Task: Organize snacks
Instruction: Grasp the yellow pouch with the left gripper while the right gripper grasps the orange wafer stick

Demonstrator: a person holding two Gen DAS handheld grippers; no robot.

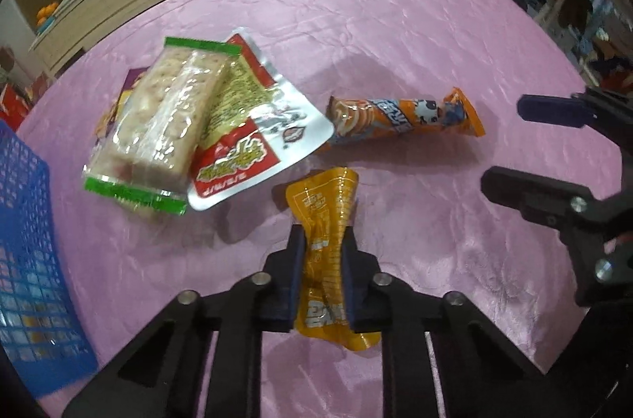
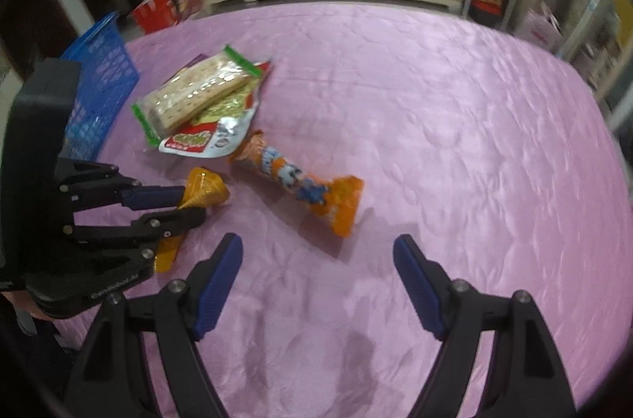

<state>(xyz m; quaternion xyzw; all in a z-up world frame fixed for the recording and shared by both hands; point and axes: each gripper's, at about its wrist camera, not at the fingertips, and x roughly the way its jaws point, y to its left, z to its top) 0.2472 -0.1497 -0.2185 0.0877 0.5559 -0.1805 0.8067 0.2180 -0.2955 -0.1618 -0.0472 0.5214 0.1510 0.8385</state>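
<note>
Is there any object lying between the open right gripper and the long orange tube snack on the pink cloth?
Nothing visible stands in the way. The right gripper has its jaws open over bare pink cloth, and the orange tube snack lies just ahead of it. The left gripper, shut on the yellow packet, stays off to one side.

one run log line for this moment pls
left gripper: shut on crinkly yellow snack pouch | right gripper: open, empty, above pink cloth | orange tube snack: loose | blue mesh basket: at left
</note>
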